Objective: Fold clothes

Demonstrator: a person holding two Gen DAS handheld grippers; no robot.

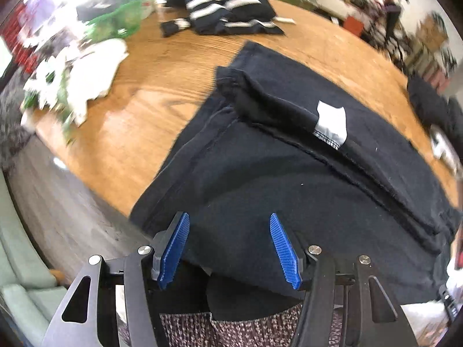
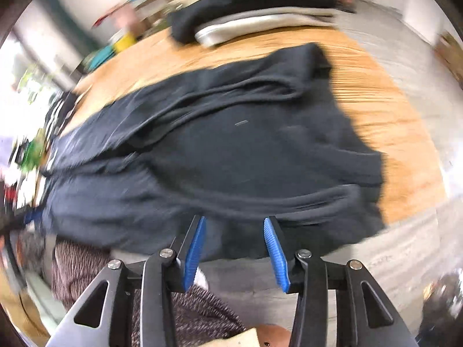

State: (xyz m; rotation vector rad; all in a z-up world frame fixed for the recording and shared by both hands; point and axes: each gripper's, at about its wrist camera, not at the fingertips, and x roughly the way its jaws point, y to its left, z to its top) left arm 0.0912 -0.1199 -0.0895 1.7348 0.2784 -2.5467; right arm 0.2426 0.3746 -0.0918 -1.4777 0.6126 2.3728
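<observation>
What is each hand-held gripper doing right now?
Left hand-held gripper: open, holding nothing, above the black garment.
Right hand-held gripper: open, holding nothing, over the garment's near edge.

Black garment (image 1: 289,179) with white label (image 1: 331,124); tan wood-grain table (image 1: 162,92); black-and-white striped top (image 1: 228,11) (background); blue tool pads (image 1: 282,250).

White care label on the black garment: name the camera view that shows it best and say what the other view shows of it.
The left wrist view. There the white care label is sharp, on a folded seam of the black garment. The right wrist view shows the same garment blurred by motion, and no label can be made out there.
</observation>
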